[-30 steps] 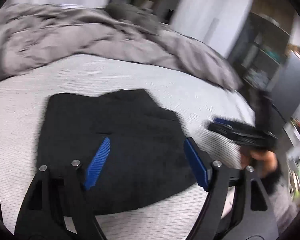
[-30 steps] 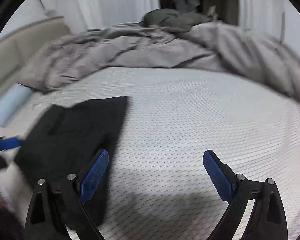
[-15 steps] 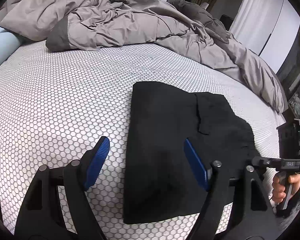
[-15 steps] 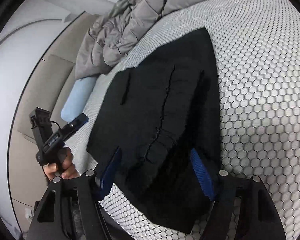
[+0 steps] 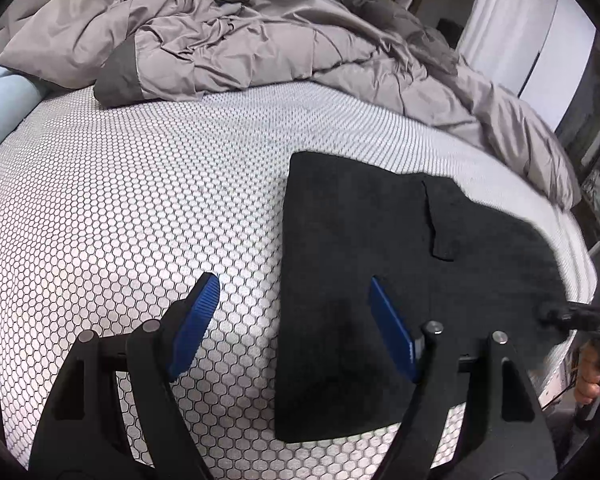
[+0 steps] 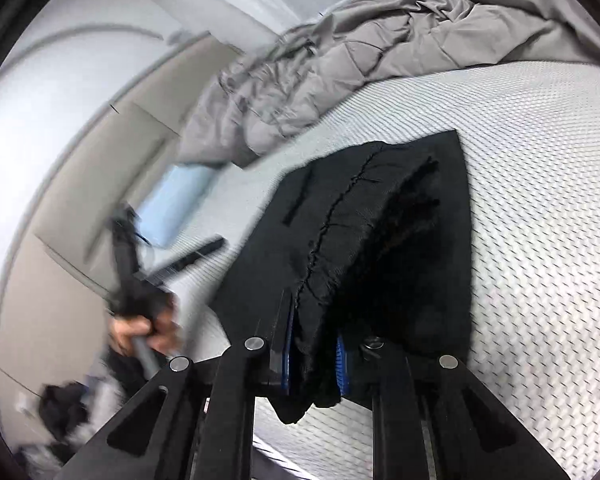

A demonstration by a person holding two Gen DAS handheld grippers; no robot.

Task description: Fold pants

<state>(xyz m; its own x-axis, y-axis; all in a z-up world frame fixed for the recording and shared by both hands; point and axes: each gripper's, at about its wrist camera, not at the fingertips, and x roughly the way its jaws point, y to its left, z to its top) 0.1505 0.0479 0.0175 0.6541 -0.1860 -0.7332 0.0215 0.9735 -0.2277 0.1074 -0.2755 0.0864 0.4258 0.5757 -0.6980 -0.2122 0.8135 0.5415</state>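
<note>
Pants [image 5: 384, 280]: black, folded, lying on the honeycomb-patterned mattress [image 5: 120, 208] near its edge.
Right gripper [image 6: 315, 354]: just closed, clenched on a bunched fold (near edge lifted).
Left gripper [image 5: 296, 328]: spread wide, nothing held, straddling the pants' left edge.
Duvet [image 5: 236, 36]: grey, crumpled behind.

Black gripper [image 5: 292, 328], ribbed blue pads [image 5: 196, 320]

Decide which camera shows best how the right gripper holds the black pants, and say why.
The right wrist view: the right gripper has just closed, its blue pads pinching the near edge of the black pants. The left wrist view shows the pants lying flat, with that gripper only a blur at their edge.
</note>
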